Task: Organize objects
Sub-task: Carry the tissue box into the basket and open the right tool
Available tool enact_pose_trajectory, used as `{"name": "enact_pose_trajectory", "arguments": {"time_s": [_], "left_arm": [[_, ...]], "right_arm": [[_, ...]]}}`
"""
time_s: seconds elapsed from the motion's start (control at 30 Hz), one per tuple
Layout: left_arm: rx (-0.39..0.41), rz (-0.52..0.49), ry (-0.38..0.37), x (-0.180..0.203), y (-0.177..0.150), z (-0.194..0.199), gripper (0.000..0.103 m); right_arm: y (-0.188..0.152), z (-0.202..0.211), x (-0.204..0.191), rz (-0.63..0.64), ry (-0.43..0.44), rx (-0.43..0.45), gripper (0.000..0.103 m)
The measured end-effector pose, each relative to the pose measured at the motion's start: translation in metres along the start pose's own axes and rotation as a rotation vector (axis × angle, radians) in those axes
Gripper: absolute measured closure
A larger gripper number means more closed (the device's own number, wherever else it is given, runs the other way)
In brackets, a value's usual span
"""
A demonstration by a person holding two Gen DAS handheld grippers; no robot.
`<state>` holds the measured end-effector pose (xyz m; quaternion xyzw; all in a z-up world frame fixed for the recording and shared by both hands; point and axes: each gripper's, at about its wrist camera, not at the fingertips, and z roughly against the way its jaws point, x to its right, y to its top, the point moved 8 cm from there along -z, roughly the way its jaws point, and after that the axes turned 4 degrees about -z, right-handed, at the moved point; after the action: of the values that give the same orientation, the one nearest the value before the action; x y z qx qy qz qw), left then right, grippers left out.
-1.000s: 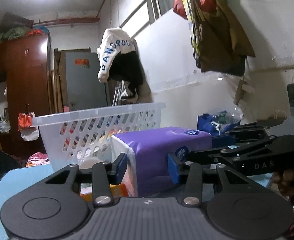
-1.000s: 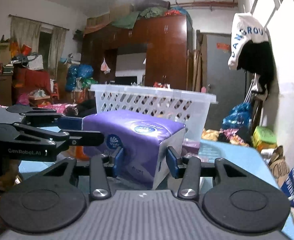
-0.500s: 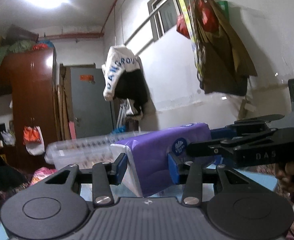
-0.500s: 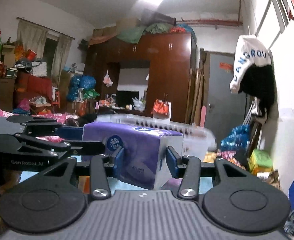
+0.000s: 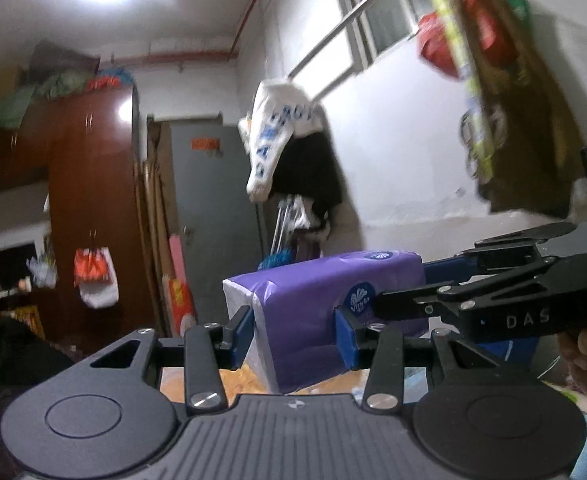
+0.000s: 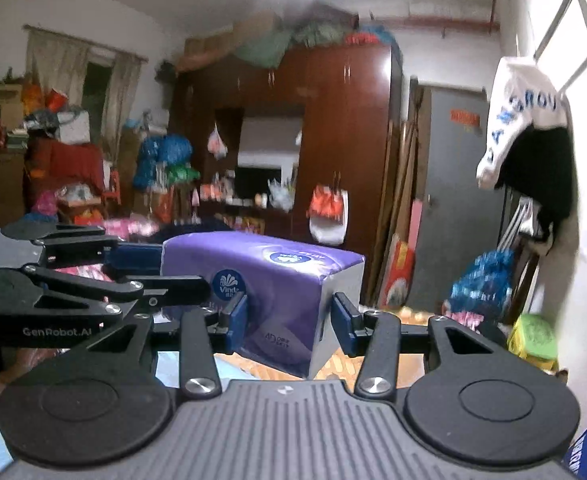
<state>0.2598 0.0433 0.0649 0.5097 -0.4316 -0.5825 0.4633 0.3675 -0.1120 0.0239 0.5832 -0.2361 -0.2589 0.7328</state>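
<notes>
While aloft, tissue pack [image 5: 317, 304] between jaws (both pairs).

One purple tissue pack [image 5: 325, 304] sits near, between two grippers: left gripper [image 5: 293, 334] and right gripper [image 6: 289, 322]. One wardrobe [image 6: 333, 152] stands far.

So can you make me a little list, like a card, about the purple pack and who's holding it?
thing held: purple tissue pack
left gripper: shut on one end of the pack
right gripper: shut on the other end
pack position: lifted in the air, tilted a bit
pack label: blue round logo on the side
behind it: brown wardrobe, grey door
on the wall: white and black clothes hanging from a rail
basket: not in view
</notes>
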Motion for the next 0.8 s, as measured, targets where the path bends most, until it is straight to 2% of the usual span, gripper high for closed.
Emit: {"name": "enact_pose_trajectory", "arguments": {"time_s": [0.23,0.33,0.37,0.4,0.43,0.47,0.53,0.63,0.7,0.8], "left_arm": [[-0.150,0.026,0.014,-0.016,-0.034,-0.047,0.055],[-0.178,0.033,0.014,-0.020,-0.045,-0.051,0.054],[-0.161,0.035,0.024,-0.022,-0.045,-0.047,0.054],[-0.122,0.045,0.040,-0.025,-0.042,-0.038,0.050],[-0.081,0.058,0.050,-0.028,-0.039,-0.024,0.031],[-0.043,0.071,0.056,-0.029,-0.037,-0.010,0.012],[0.021,0.095,0.054,-0.029,-0.037,0.023,0.003],[0.009,0.116,0.060,-0.022,-0.054,0.062,0.003],[-0.022,0.140,0.048,-0.014,-0.074,0.080,0.003],[-0.082,0.172,0.023,-0.006,-0.100,0.090,0.003]], "right_arm": [[-0.031,-0.051,0.004,0.002,-0.014,-0.134,0.055],[-0.041,-0.056,0.000,0.044,-0.028,-0.174,0.054],[-0.045,-0.055,-0.002,0.066,-0.031,-0.187,0.053],[-0.042,-0.047,-0.002,0.086,-0.052,-0.171,0.049],[-0.037,-0.035,0.002,0.090,-0.095,-0.137,0.027],[-0.034,-0.017,0.009,0.066,-0.136,-0.093,0.000],[-0.031,0.021,0.019,0.002,-0.157,0.004,0.000],[-0.052,0.068,0.030,-0.097,-0.154,0.042,0.000],[-0.082,0.087,0.034,-0.146,-0.184,0.017,0.000],[-0.133,0.096,0.038,-0.219,-0.216,-0.100,0.000]]}}
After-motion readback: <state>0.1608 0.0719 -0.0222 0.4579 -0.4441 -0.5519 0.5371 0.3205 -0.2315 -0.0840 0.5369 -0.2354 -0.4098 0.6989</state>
